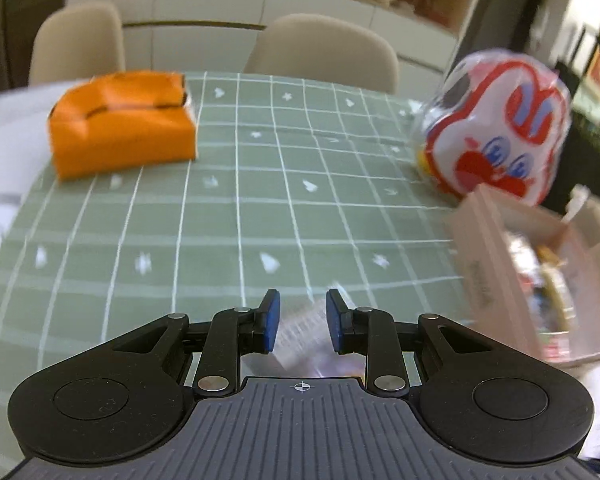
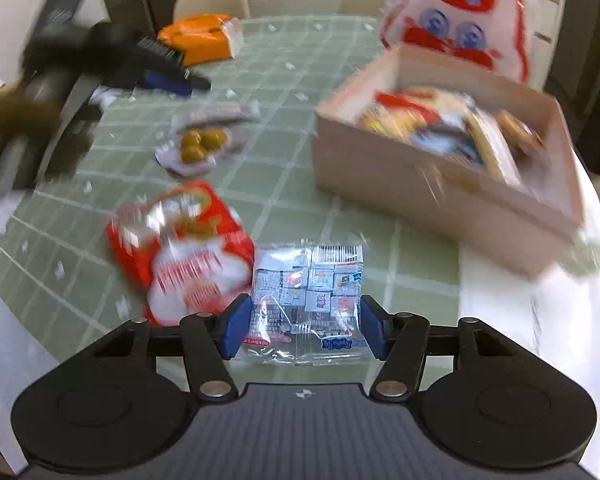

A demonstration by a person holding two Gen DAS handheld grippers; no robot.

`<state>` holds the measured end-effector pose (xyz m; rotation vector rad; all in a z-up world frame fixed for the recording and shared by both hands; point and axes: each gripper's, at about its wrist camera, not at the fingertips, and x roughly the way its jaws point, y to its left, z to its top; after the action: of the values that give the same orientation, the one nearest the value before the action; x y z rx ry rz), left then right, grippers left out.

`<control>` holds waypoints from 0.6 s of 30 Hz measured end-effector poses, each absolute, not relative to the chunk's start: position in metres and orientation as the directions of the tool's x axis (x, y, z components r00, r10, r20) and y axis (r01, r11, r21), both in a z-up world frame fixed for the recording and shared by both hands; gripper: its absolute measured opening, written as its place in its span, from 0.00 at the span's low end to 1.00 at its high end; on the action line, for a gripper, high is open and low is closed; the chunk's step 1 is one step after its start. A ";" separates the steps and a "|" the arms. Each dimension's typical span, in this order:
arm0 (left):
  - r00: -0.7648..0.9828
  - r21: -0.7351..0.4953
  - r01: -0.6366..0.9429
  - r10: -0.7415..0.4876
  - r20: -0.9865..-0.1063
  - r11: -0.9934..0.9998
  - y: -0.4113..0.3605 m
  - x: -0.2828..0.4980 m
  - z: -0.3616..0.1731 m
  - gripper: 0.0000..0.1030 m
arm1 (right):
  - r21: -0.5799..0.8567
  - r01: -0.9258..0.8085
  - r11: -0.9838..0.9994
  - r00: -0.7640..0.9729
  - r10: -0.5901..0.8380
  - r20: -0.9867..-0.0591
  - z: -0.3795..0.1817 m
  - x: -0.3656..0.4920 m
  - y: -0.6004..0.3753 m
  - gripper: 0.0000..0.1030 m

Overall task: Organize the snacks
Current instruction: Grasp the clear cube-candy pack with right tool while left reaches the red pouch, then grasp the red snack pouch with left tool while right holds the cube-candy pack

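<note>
Snacks lie loose on the green checked tablecloth (image 2: 284, 184) while the pale box (image 2: 432, 184) to the right already holds several. My right gripper (image 2: 300, 330) has its jaws spread wide, one on each side of the clear Peppa Pig packet (image 2: 308, 292), though I cannot tell whether the pads touch it yet. I should close gently on the film, not the biscuits, and keep clear of the red packet (image 2: 180, 248) just beside it. My left gripper (image 1: 298, 320) is partly open with something pale and blurred between its pads; I cannot tell if it grips. The olive packet (image 2: 198, 144) waits farther off.
</note>
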<state>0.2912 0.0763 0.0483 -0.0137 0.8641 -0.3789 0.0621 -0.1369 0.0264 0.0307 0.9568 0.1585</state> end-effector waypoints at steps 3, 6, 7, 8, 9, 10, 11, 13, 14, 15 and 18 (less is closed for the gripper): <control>0.552 -0.127 0.341 -0.307 -0.775 0.932 0.069 0.303 0.039 0.28 | 0.091 -0.078 0.993 0.565 0.119 -0.816 0.021 0.045 -0.146 0.58; 0.512 -0.124 0.366 -0.311 -0.801 0.922 0.066 0.290 0.030 0.28 | 0.116 -0.039 0.992 0.570 0.118 -0.813 0.019 0.035 -0.156 0.62; 0.514 -0.119 0.375 -0.313 -0.798 0.919 0.065 0.281 0.030 0.28 | 0.126 -0.031 0.992 0.576 0.121 -0.808 0.019 0.031 -0.159 0.63; 0.513 -0.117 0.386 -0.319 -0.797 0.915 0.064 0.272 0.032 0.28 | 0.132 -0.027 0.991 0.580 0.123 -0.805 0.018 0.029 -0.162 0.64; 0.505 -0.124 0.394 -0.327 -0.799 0.911 0.064 0.263 0.033 0.28 | 0.135 -0.027 0.991 0.582 0.125 -0.803 0.018 0.027 -0.162 0.65; 0.496 -0.135 0.399 -0.337 -0.800 0.907 0.065 0.254 0.034 0.28 | 0.135 -0.029 0.990 0.586 0.126 -0.800 0.018 0.025 -0.162 0.66; 0.490 -0.142 0.400 -0.343 -0.801 0.905 0.065 0.244 0.034 0.28 | 0.134 -0.035 0.990 0.589 0.129 -0.798 0.017 0.025 -0.161 0.70; 0.480 -0.150 0.406 -0.350 -0.804 0.901 0.066 0.222 0.036 0.28 | 0.127 -0.050 0.991 0.587 0.132 -0.799 0.016 0.026 -0.157 0.75; 0.466 -0.159 0.409 -0.356 -0.810 0.898 0.067 0.211 0.036 0.29 | 0.121 -0.055 0.991 0.587 0.130 -0.799 0.016 0.027 -0.155 0.76; 0.456 -0.165 0.410 -0.359 -0.814 0.897 0.068 0.202 0.035 0.29 | 0.113 -0.056 0.992 0.590 0.125 -0.797 0.015 0.027 -0.152 0.76; 0.444 -0.176 0.374 -0.342 -0.828 0.911 0.074 0.173 0.035 0.29 | 0.099 -0.073 0.992 0.590 0.123 -0.798 0.015 0.032 -0.149 0.76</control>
<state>0.1727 0.0744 0.0355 0.0340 1.0187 -0.4440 0.0316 -0.1494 0.0150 0.0574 0.9329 0.1145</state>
